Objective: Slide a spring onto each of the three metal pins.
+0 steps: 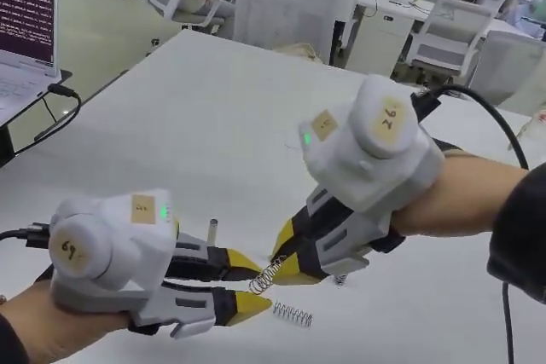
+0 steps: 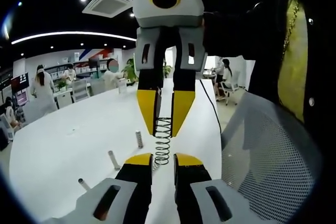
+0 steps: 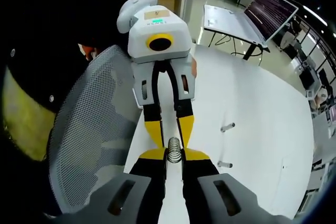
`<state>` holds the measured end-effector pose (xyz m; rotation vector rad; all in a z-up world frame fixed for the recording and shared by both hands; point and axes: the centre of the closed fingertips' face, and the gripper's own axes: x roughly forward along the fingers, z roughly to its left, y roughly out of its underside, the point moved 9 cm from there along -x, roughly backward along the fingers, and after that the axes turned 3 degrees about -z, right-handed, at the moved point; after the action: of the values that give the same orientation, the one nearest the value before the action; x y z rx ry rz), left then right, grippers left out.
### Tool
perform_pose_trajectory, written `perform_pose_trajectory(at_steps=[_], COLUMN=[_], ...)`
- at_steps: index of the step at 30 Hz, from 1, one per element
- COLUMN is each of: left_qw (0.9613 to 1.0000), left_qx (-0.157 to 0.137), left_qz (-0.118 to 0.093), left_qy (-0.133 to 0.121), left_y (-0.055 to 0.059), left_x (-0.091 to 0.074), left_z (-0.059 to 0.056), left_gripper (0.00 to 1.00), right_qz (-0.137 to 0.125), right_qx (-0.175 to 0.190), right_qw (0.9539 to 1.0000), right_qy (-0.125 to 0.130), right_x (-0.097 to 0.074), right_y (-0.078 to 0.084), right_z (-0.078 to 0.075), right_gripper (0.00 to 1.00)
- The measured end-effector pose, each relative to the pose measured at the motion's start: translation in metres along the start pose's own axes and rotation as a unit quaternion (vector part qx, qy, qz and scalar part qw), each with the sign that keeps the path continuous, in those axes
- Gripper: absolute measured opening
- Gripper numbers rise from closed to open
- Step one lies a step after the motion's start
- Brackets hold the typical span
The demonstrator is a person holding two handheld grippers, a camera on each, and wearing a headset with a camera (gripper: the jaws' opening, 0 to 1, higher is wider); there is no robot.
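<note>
A metal spring [image 1: 266, 276] hangs above the white table [image 1: 213, 125] between the two grippers' tips. My right gripper [image 1: 275, 268] is shut on one end of it; its own view shows that spring [image 3: 174, 149] end-on between the yellow fingertips [image 3: 152, 154]. My left gripper [image 1: 263, 283] faces it, open, with the spring's [image 2: 163, 140] other end reaching loosely between its jaws. A second spring [image 1: 293, 314] lies on the table below the tips. One upright pin [image 1: 212, 231] stands behind the left gripper. Three pins [image 2: 139, 139] [image 2: 114, 159] [image 2: 84, 183] stand in a row on the left.
A small coiled part [image 1: 340, 280] is half hidden under the right gripper. A laptop [image 1: 26, 23] with a cable sits off the table's far left. Office chairs [image 1: 444, 36] and desks stand behind, and a mesh chair back [image 3: 89, 129] is close beside the table edge.
</note>
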<state>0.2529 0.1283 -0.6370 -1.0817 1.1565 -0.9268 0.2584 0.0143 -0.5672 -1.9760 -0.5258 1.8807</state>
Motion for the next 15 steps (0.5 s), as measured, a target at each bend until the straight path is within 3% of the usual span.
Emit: perform_pose_trajectory(at_steps=[2,15], left_qw=[1.0000,0.9999], left_qx=[0.007,0.014], left_qz=[0.002,-0.002], left_qy=[-0.005,0.002], left_y=[0.0001,0.0001], left_x=[0.0001,0.0028], left_z=[0.0009,0.0000], left_gripper=[0.03,0.03], right_qz=[0.001,0.002], right_qx=[0.000,-0.005], right_qw=[1.0000,1.0000], right_qy=[-0.003,-0.003], right_x=[0.0006,-0.0001], right_y=[0.0000,-0.0043], right_z=[0.0010,0.0016], right_gripper=[0.08,0.07])
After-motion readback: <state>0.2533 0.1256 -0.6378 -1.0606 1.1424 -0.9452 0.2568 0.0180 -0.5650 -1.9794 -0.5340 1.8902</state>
